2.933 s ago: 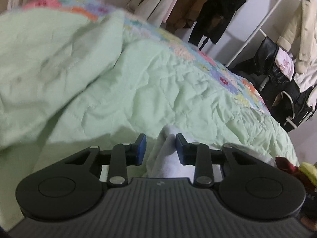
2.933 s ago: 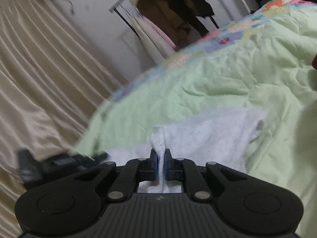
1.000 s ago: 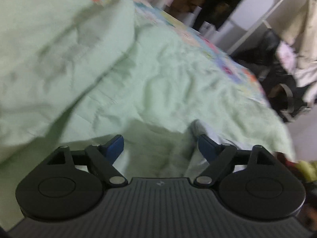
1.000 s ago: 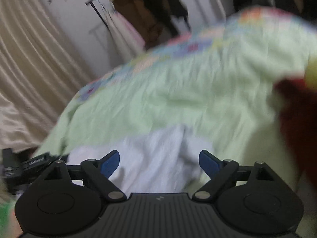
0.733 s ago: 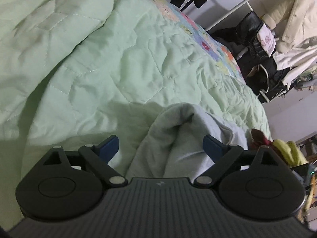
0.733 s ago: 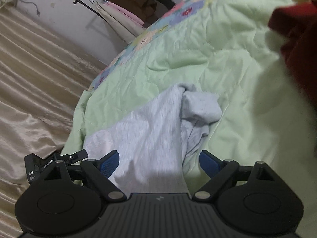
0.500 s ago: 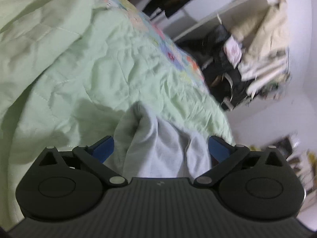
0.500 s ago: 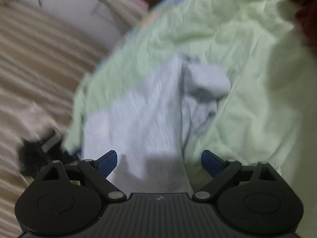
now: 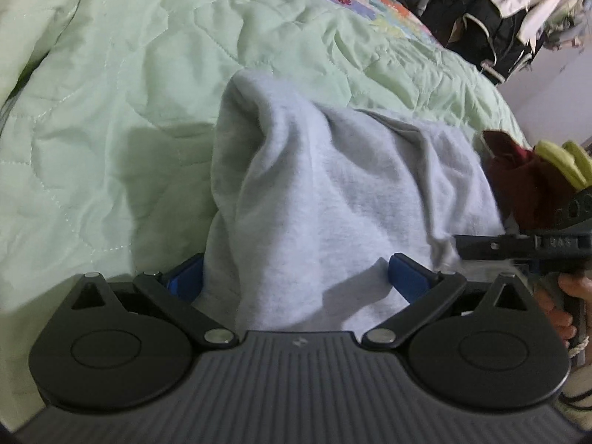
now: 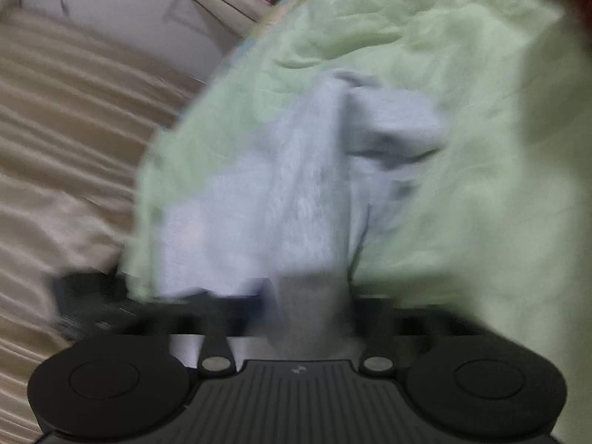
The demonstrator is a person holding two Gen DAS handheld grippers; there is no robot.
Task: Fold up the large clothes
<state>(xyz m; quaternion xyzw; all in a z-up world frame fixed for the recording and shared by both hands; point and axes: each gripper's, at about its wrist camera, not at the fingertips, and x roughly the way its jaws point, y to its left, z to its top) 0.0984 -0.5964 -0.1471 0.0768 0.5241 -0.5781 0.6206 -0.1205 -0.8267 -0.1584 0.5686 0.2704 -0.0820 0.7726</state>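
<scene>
A grey sweatshirt (image 9: 333, 185) lies bunched on a pale green quilt (image 9: 111, 111). My left gripper (image 9: 296, 277) hovers over its near end with the jaws wide open. The cloth fills the gap between the blue pads (image 9: 407, 273), which do not squeeze it. In the blurred right wrist view the same sweatshirt (image 10: 296, 185) runs away from me with a lump at its far end. My right gripper (image 10: 310, 318) is closing, its jaws drawn in on a raised fold of the grey cloth.
Dark red clothes (image 9: 525, 181) and yellow ones (image 9: 566, 159) sit past the sweatshirt at the bed's right edge. A hand (image 9: 566, 296) holds a black tool there. Hanging clothes (image 9: 499, 18) crowd the far corner. A beige curtain (image 10: 55, 148) hangs left of the bed.
The right jaws have swung in from wide open onto a fold of the sweatshirt, and that gripper has sunk lower. The left gripper has slid over the sweatshirt with its jaws wider.
</scene>
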